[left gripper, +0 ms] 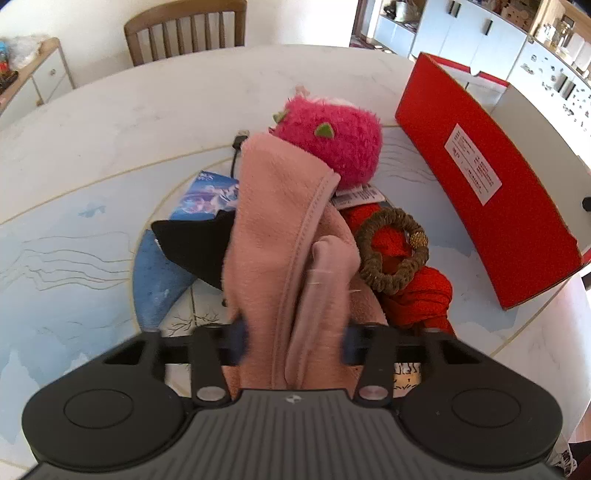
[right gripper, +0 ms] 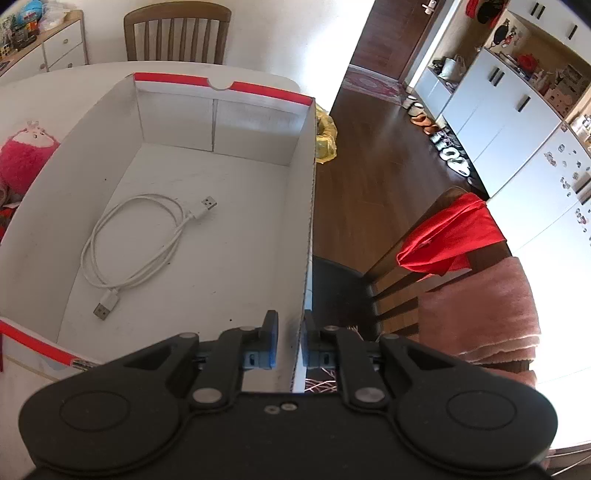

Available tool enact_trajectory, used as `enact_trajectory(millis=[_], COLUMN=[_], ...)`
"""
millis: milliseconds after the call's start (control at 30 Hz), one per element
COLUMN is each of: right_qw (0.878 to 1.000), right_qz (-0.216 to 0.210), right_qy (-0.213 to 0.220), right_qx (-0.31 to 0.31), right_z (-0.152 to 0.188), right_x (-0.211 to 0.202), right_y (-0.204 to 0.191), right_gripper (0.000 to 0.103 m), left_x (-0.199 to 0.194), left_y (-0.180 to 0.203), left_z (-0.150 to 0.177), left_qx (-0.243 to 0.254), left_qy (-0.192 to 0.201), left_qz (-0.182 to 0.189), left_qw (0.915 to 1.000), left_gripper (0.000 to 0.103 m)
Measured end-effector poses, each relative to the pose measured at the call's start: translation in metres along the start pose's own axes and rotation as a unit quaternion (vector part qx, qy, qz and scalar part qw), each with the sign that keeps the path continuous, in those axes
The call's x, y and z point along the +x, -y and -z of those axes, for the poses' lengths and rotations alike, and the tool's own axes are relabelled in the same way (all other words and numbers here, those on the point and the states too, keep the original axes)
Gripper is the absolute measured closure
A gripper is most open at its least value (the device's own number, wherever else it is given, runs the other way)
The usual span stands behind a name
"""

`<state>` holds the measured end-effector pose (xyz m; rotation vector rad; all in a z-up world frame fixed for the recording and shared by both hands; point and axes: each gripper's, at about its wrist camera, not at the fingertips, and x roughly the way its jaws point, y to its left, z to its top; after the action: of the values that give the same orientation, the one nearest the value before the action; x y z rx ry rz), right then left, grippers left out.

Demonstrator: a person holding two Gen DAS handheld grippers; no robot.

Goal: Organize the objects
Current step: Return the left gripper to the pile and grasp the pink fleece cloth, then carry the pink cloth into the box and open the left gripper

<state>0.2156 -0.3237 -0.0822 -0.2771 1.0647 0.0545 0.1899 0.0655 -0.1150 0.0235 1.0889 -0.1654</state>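
Observation:
My left gripper is shut on a pink fleece cloth that drapes forward over a pile on the table. In the pile lie a pink plush toy, a black mask, a blue picture packet, a red cloth and a brown scrunchie. The red box stands to the right. My right gripper is shut on the box's right wall. Inside the white box floor lies a coiled white USB cable. The plush toy also shows at the right wrist view's left edge.
A black cable lies behind the pile. A wooden chair stands at the table's far side. Another chair with a red garment and a pink towel stands right of the box. White cabinets line the far wall.

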Motion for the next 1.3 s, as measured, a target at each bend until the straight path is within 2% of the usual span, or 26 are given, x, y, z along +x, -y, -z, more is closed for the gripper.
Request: enact_trajectory(millis=[67,133,433,633,833,1000,1300], right_qw=[1.0,1.0,0.999,0.998,0.996,0.995,0.995], right_qz=[-0.003,-0.006,-0.043,-0.064,-0.081,-0.091,-0.096], right_qy=[0.0,0.002,0.011,0.016,0.023,0.025,0.026], right_qx=[-0.001,-0.006,-0.015,-0.016,-0.015,-0.015,-0.014], right_z=[0.0,0.001,0.004,0.005,0.006,0.007,0.005], right_x=[0.0,0.0,-0.002,-0.004,-0.006,-0.006,-0.004], right_y=[0.001,0.003,0.012,0.016,0.021,0.023,0.025], right_gripper=[0.095,0.096,0.098,0.098,0.097,0.097,0.097], left_x=[-0.008,-0.018,-0.063,-0.1,-0.133,-0.151,-0.149], left_y=[0.003,0.004,0.015,0.035,0.066,0.099,0.17], left_z=[-0.001,-0.001,-0.014,-0.035,-0.058,-0.086,-0.142], left_qx=[-0.004,-0.005,-0.031,-0.026,-0.002,0.02,0.082], left_qy=[0.008,0.018,0.058,0.084,0.121,0.148,0.168], left_qz=[-0.013,-0.019,-0.043,-0.04,-0.019,0.016,0.068], left_qw=[0.9999,0.9996,0.997,0.9953,0.9924,0.9886,0.98], left_gripper=[0.074,0.084,0.087,0.087,0.087,0.087,0.087])
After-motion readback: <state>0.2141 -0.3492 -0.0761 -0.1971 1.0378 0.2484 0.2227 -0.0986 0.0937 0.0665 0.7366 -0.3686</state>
